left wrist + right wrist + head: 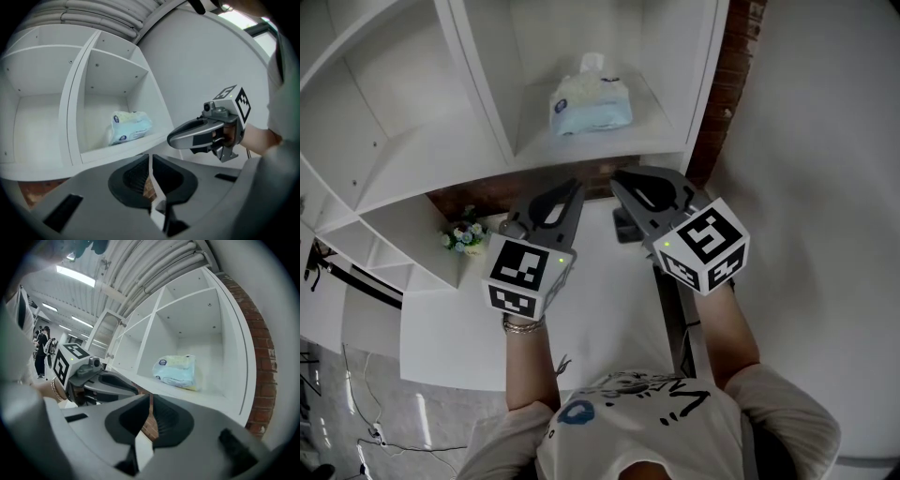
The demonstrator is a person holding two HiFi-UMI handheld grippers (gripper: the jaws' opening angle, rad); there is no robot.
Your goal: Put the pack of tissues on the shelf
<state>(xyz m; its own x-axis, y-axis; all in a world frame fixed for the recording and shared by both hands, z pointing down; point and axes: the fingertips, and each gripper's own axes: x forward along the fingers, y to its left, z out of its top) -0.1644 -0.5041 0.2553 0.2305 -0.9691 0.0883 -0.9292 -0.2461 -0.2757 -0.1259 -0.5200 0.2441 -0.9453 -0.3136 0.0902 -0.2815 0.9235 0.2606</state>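
Lying in the upper middle of the head view, the pack of tissues (591, 101) rests on the white shelf (609, 148), in its right-hand compartment. Below it, at mid-frame, the left gripper (574, 187) and right gripper (619, 176) hover side by side, both clenched on nothing and clear of the pack.

pack of tissues (591, 101) on shelf (422, 141), rightmost compartment (670, 66)
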